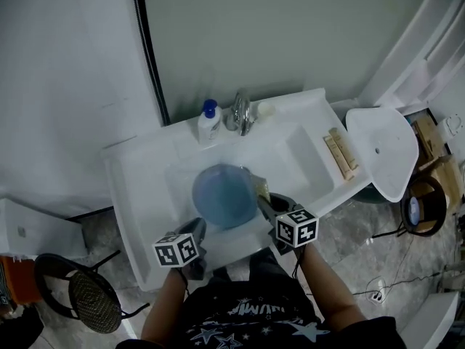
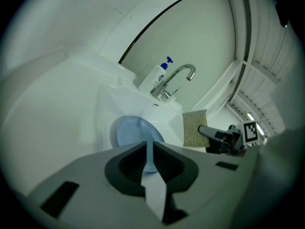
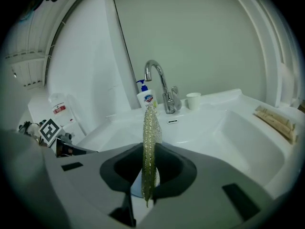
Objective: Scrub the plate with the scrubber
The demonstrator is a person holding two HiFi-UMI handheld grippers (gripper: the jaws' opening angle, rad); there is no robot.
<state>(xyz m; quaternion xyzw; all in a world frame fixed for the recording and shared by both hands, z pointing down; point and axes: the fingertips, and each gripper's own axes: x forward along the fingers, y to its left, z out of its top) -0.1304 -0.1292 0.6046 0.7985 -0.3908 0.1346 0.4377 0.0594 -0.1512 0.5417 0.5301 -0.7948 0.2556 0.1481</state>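
Note:
A round blue plate (image 1: 224,195) is held over the white sink basin (image 1: 290,147). My left gripper (image 1: 197,231) is shut on its near rim; in the left gripper view the plate (image 2: 133,133) runs edge-on into the closed jaws of that gripper (image 2: 148,157). My right gripper (image 1: 267,202) is shut on a yellow-green mesh scrubber (image 1: 261,188), which stands beside the plate's right edge. In the right gripper view the scrubber (image 3: 150,137) sticks up edge-on from that gripper (image 3: 148,175). The left gripper view shows the scrubber (image 2: 194,128) flat-on, apart from the plate.
A chrome faucet (image 1: 242,112), a soap bottle with a blue pump (image 1: 208,121) and a small white cup (image 3: 193,100) stand at the sink's back. Wooden pieces (image 1: 340,153) lie on the right ledge. A white lid (image 1: 385,151) is to the right, a black stool (image 1: 80,293) lower left.

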